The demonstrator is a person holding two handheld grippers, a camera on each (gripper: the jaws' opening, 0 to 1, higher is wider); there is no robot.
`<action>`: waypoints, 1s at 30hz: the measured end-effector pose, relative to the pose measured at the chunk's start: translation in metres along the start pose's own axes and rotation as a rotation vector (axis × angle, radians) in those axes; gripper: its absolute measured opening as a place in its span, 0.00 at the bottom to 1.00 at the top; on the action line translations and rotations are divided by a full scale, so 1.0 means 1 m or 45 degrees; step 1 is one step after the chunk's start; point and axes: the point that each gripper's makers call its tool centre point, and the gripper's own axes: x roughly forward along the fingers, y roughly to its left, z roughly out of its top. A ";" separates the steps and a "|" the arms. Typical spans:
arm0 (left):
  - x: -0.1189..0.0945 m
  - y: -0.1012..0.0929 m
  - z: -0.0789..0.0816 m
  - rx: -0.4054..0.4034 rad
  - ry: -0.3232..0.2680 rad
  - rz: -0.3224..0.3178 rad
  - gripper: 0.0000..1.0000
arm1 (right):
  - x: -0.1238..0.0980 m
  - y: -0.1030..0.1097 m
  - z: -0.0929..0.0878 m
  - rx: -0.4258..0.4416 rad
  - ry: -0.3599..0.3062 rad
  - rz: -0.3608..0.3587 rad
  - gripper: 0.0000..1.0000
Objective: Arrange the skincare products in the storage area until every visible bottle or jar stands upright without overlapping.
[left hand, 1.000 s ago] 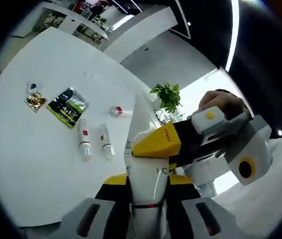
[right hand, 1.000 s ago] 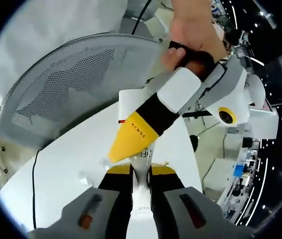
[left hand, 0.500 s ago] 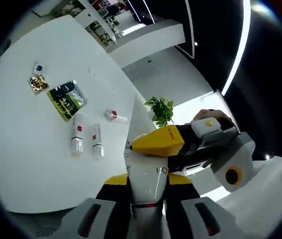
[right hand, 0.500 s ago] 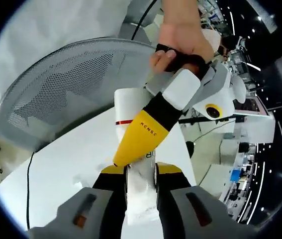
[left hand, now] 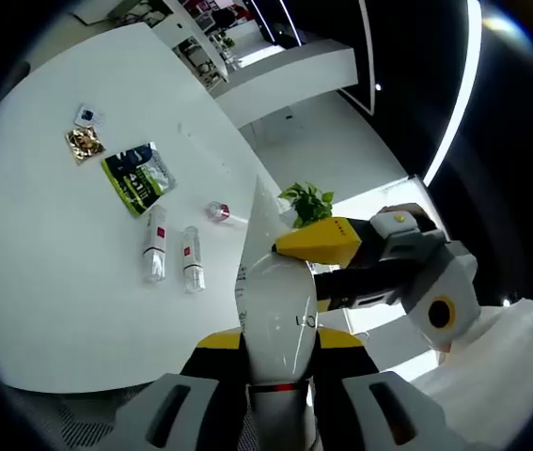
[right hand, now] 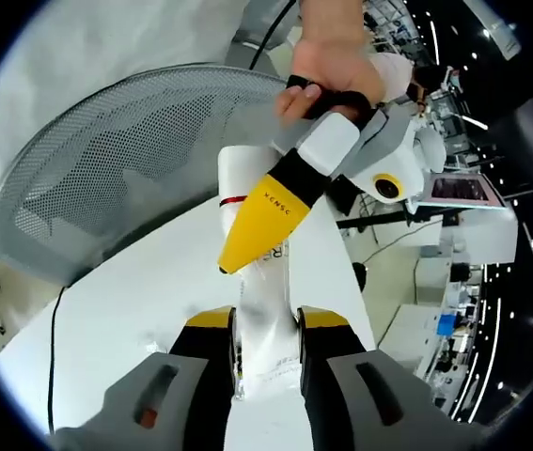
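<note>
A white skincare tube (left hand: pixel 275 305) with a red band near its cap is held off the table between both grippers. My left gripper (left hand: pixel 280 343) is shut on its cap end, and the flat crimped end points up and away. My right gripper (left hand: pixel 318 242) comes in from the right beside that crimped end. In the right gripper view my right gripper (right hand: pixel 264 324) is shut on the tube (right hand: pixel 264 282), and the left gripper's yellow jaw lies across the cap end above. Two small white bottles (left hand: pixel 156 246) (left hand: pixel 191 259) and a small red-marked jar (left hand: pixel 217 212) lie on the white table (left hand: pixel 59 282).
A green sachet (left hand: pixel 139 177), a gold packet (left hand: pixel 85 143) and a small packet (left hand: pixel 86 115) lie farther along the table. A potted plant (left hand: pixel 305 199) stands beyond its edge. A grey mesh chair back (right hand: pixel 106 178) rises behind the table (right hand: pixel 134 310). A person's hand (right hand: pixel 332 56) grips the left gripper.
In the left gripper view the right gripper's yellow jaw has shifted off the tube's front to its right side. Both views have tilted a little; the tube stays held.
</note>
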 end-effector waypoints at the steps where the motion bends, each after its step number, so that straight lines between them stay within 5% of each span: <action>1: 0.001 0.001 0.000 0.004 -0.003 -0.002 0.25 | 0.000 0.001 0.001 0.053 -0.016 -0.004 0.24; 4: 0.001 0.007 -0.001 -0.001 -0.016 0.015 0.25 | 0.001 -0.001 -0.004 0.252 -0.003 -0.018 0.28; 17: -0.007 0.019 -0.002 -0.033 -0.085 0.005 0.25 | -0.010 -0.007 -0.016 1.079 -0.192 -0.165 0.37; 27: -0.014 0.011 0.003 -0.040 -0.154 -0.085 0.25 | -0.013 -0.005 -0.011 1.971 -0.588 -0.128 0.55; 30: -0.015 0.010 0.004 -0.037 -0.175 -0.100 0.25 | -0.014 -0.005 -0.013 2.114 -0.672 -0.140 0.56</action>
